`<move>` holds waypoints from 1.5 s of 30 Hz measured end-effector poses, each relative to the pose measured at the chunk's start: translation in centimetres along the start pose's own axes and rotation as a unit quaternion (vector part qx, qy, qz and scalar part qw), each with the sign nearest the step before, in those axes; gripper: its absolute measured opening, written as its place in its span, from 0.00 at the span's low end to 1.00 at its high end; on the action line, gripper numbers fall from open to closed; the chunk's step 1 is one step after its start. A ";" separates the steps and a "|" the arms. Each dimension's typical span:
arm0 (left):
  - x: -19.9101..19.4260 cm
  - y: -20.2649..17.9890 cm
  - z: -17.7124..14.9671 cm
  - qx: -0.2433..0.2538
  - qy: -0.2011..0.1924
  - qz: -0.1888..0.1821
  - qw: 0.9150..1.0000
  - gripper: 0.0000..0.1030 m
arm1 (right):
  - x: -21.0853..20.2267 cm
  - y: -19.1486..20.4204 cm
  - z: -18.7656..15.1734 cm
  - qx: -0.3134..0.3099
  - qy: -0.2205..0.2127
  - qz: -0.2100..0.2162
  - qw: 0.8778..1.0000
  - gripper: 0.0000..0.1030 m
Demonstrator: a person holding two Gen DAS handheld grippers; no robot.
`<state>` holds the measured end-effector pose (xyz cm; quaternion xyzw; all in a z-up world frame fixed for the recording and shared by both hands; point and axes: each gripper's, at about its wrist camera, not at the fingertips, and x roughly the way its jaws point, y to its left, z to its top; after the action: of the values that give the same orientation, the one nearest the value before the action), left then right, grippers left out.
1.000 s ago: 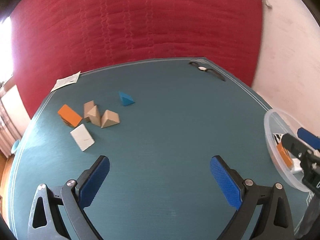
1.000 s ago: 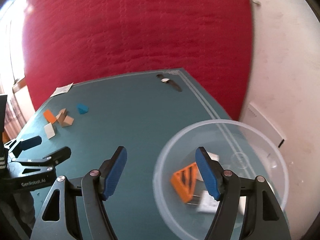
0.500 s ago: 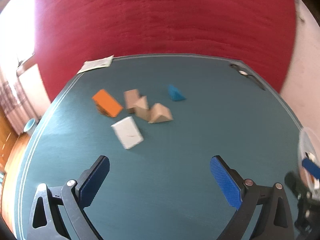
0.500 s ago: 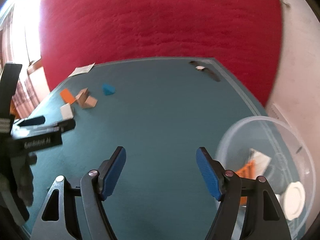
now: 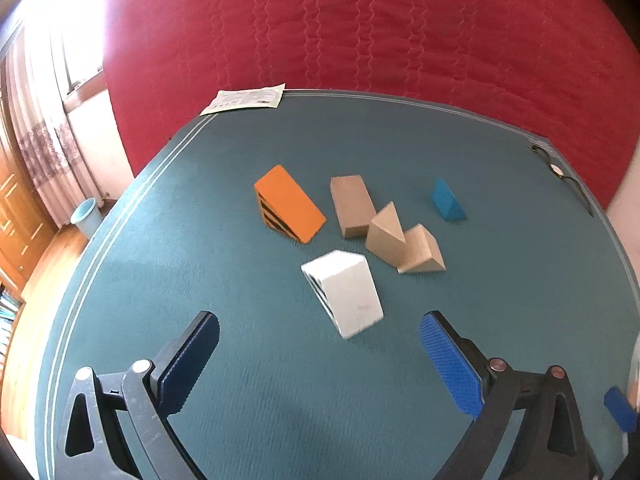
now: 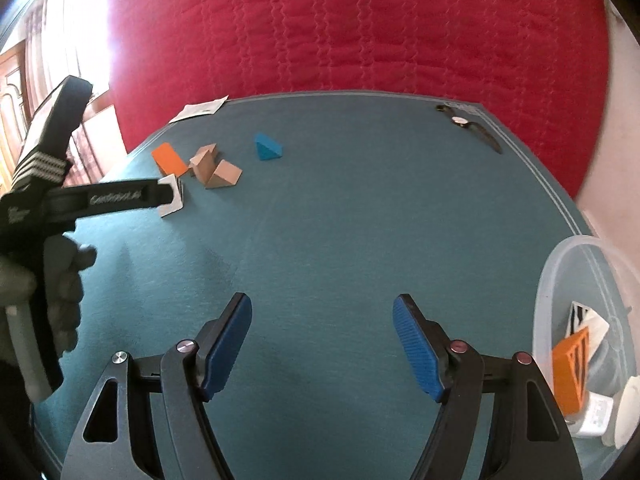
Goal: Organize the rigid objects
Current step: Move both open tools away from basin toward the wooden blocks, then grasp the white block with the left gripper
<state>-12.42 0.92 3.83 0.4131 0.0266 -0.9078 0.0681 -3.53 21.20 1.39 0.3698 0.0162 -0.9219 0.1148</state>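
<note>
Both grippers have swung left off the clear plastic bowl (image 6: 560,280) toward the block cluster. Left gripper (image 5: 320,356) hovers just short of the white wedge block (image 5: 346,292), fingers wide apart, nothing between. Right gripper (image 6: 322,340) over bare teal mat (image 6: 360,220), fingers apart, empty. Orange wedge (image 5: 290,202), three wooden blocks (image 5: 384,228), blue prism (image 5: 448,200) lie beyond. Bowl holds an orange striped block (image 6: 570,372).
</note>
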 end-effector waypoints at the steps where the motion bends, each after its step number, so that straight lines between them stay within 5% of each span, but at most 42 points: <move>1: 0.3 -0.1 0.3 0.000 0.000 0.003 1.000 0.99 | 0.1 0.0 0.0 0.001 0.002 0.002 1.000 0.72; 9: 1.7 -0.5 1.1 -0.002 -0.001 0.014 1.000 0.98 | 1.0 -0.1 0.1 0.006 0.013 0.007 1.000 0.72; 13: 2.9 0.5 1.0 -0.009 0.019 -0.006 1.000 0.69 | 1.4 -0.1 -0.1 0.006 0.021 0.009 1.000 0.72; 25: 2.3 3.0 0.8 -0.009 0.010 -0.036 0.999 0.33 | 2.2 0.5 0.1 -0.005 0.038 0.010 0.999 0.72; 45: 1.4 5.2 -0.2 0.002 -0.001 -0.060 0.998 0.33 | 7.5 4.9 5.1 -0.019 0.047 0.055 0.997 0.72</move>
<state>-12.40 -4.35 2.67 0.4102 0.0498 -0.9105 0.0126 -11.20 14.37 0.25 0.4111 0.0185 -0.8951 0.1716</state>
